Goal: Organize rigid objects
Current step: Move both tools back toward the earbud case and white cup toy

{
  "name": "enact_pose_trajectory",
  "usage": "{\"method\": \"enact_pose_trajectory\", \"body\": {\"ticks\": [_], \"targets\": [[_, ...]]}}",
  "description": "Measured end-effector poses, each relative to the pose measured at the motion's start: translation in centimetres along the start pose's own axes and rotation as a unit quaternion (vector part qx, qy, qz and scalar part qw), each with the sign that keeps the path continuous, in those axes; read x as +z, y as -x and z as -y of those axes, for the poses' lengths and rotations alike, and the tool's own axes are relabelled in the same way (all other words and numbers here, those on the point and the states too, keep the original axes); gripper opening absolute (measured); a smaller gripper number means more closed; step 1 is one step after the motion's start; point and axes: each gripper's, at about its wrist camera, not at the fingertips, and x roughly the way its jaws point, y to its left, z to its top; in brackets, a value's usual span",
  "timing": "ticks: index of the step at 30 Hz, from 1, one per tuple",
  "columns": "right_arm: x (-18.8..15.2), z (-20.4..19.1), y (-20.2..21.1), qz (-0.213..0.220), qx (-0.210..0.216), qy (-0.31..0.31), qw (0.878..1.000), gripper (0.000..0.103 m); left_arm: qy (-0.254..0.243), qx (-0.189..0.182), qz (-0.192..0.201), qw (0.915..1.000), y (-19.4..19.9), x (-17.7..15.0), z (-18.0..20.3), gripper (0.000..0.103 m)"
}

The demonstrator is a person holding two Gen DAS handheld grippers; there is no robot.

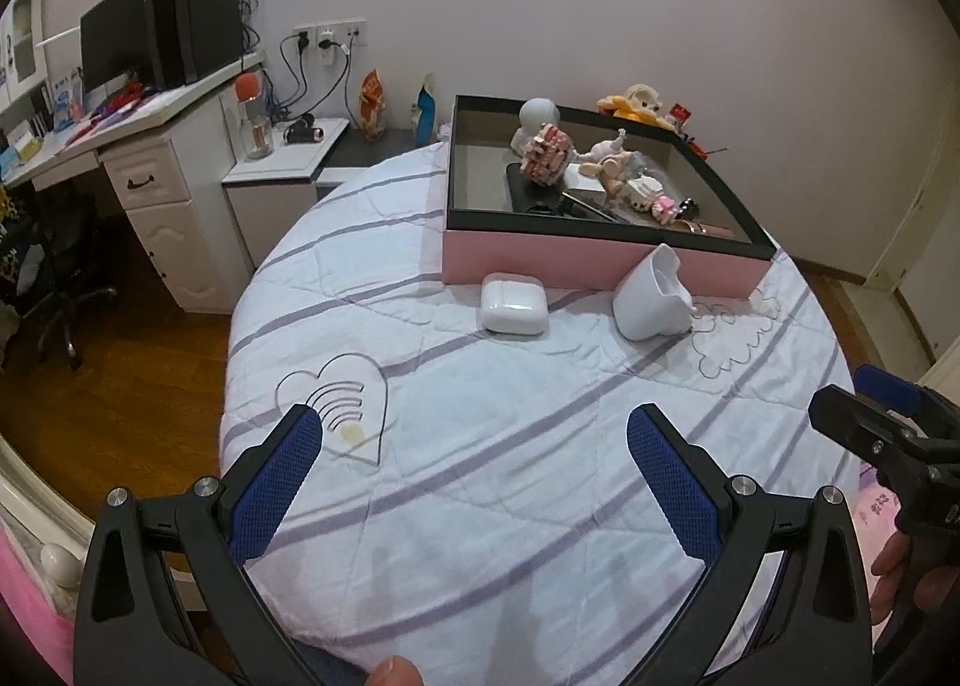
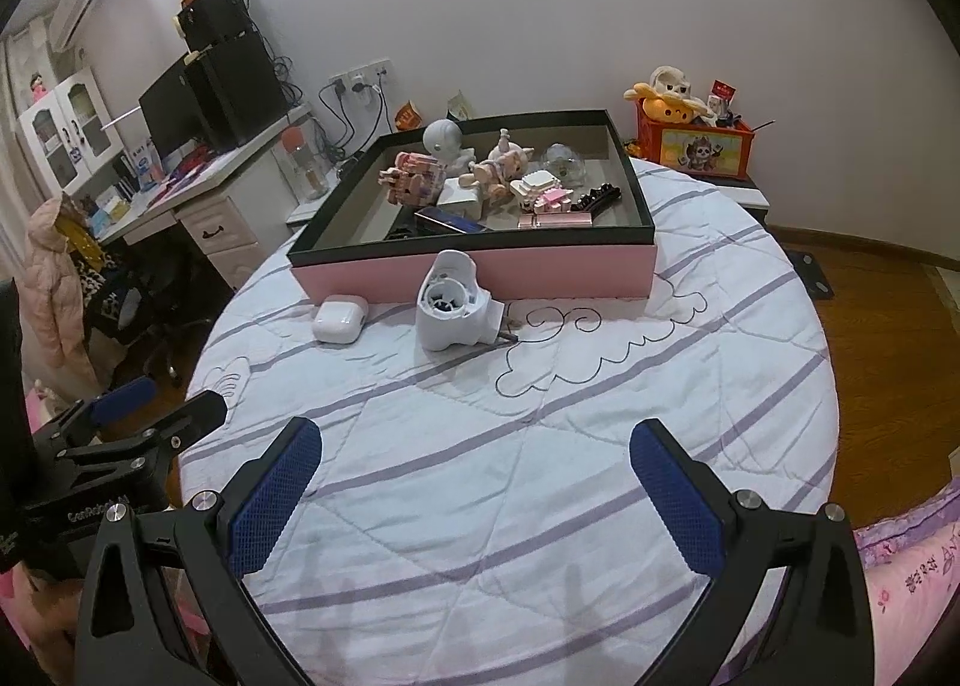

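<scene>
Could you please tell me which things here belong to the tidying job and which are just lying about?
Part of the job:
- white earbud case on the bed
- white plastic device beside it
- pink box with toys inside
- left gripper and right gripper, both open

Just lying about:
- desk with monitor
- red toy bin

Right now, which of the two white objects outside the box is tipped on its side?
The white cup-shaped device, right of the flat earbud case; its open end faces outward.
</scene>
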Motion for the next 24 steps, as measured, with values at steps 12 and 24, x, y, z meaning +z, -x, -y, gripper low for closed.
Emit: {"method": "enact_pose_trajectory", "body": {"ticks": [12, 24], "targets": [[2.9, -0.5, -5.5, -0.025, 0.000, 0.006, 1.000, 0.103, -0.004, 0.001, -0.022, 0.9998, -5.0, 2.2, 0.4, 0.103], [4.4, 0.0, -10.2, -0.041, 0.002, -0.014, 0.999, 0.103, -0.006, 0.023, -0.040, 0.9989, -8.5, 3.1, -0.6, 0.103]]}}
